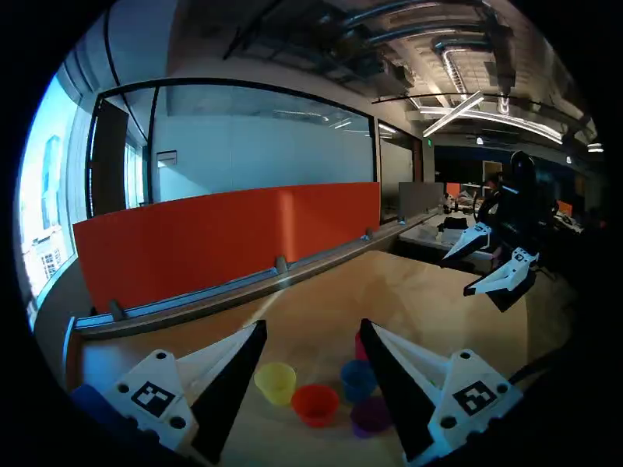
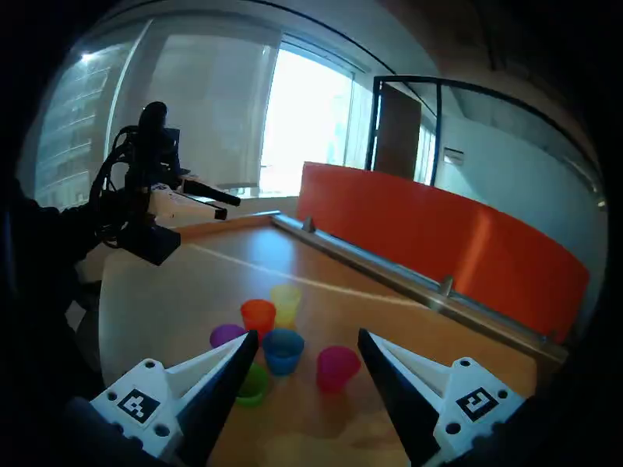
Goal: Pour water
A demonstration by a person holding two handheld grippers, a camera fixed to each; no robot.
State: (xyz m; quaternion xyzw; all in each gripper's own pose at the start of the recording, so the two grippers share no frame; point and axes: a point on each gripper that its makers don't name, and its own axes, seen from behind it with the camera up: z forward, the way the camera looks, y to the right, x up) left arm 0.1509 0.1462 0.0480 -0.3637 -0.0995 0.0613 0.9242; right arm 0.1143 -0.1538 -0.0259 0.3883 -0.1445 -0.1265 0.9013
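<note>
Standing upright, mouths up: cups (image 2: 282, 350) | left hand-held gripper (image 1: 312, 322) agape | right hand-held gripper (image 2: 307, 333) agape

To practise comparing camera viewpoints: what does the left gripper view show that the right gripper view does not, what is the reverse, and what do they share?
Left gripper view's extras: ceiling pipes, strip lights and office desks beyond the table.
Right gripper view's extras: a green cup and a bright window.
Shared: the table, the orange divider, the yellow cup, orange cup, blue cup, purple cup and pink cup, plus the left claw and right claw, both open.
</note>
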